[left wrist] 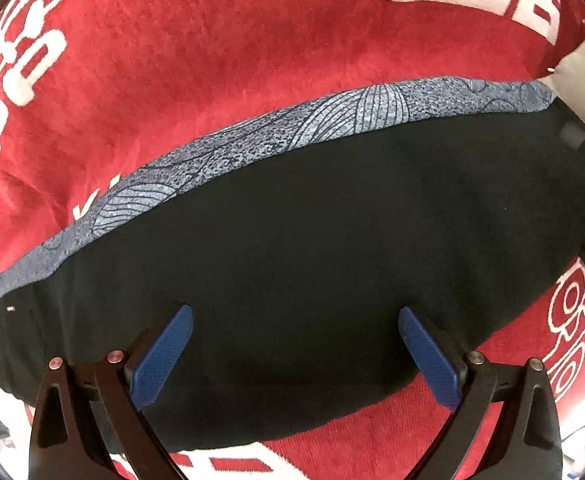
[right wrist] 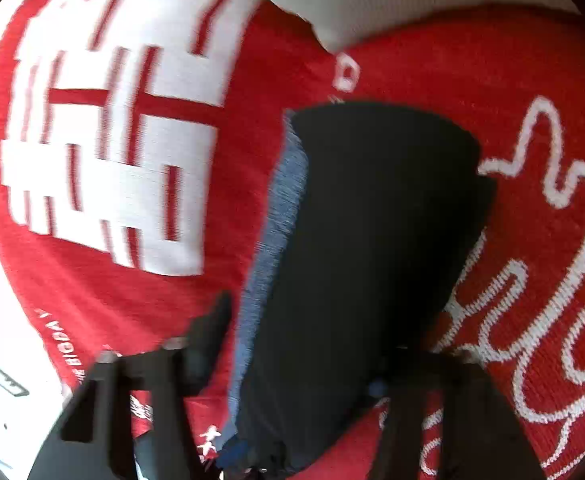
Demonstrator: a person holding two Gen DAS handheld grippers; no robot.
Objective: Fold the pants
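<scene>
the left black two-finger gripper with blue textured pads (left wrist: 295, 354) points forward, its jaws spread wide apart with nothing between them. the right black two-finger gripper (right wrist: 292, 380) is motion-blurred; its jaws also stand apart, one dark finger (right wrist: 208, 328) raised at left.

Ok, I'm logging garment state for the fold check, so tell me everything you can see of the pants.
The pants are black, matte, soft-looking fabric with a blue-grey patterned band along one long edge. They lie flat as a long folded strip on the red blanket. The left tongs are open above them. The right view is motion-blurred; whether the right tongs grip the near end is unclear.
</scene>
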